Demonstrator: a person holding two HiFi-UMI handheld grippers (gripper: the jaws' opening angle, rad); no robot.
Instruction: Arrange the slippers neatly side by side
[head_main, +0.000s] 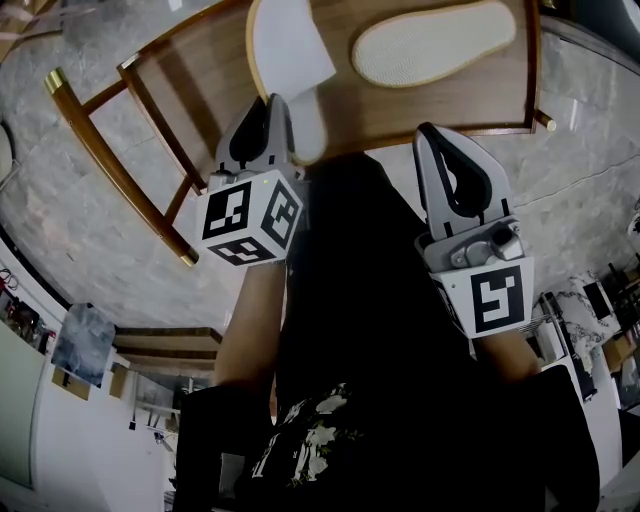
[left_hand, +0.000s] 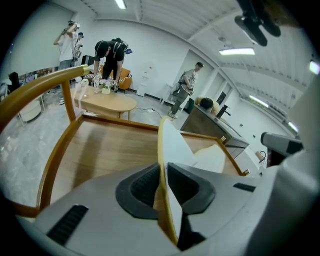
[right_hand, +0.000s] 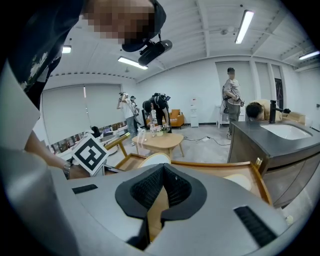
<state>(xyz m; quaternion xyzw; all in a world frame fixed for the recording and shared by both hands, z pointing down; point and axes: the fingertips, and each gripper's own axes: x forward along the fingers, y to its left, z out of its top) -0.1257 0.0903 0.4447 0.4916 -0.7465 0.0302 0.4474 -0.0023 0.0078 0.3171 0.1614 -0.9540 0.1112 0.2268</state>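
Note:
Two white slippers with tan-edged soles lie on a wooden rack (head_main: 200, 70). My left gripper (head_main: 272, 105) is shut on the heel end of the left slipper (head_main: 290, 55). In the left gripper view that slipper (left_hand: 175, 145) stands on edge between the pads of the left gripper (left_hand: 164, 167). The other slipper (head_main: 432, 42) lies sole up at the rack's right, apart from both grippers, and shows again as the other slipper (left_hand: 212, 157). My right gripper (head_main: 440, 135) hovers at the rack's near edge, shut with nothing in it; in its own view the right gripper (right_hand: 163, 165) has its pads together.
The rack has a raised wooden rim (head_main: 535, 70) and brass-tipped rails (head_main: 55, 80), and stands on grey marble floor (head_main: 90, 220). Farther off are a low round table (left_hand: 107, 102), a dark counter with a sink (right_hand: 280, 135) and several people standing.

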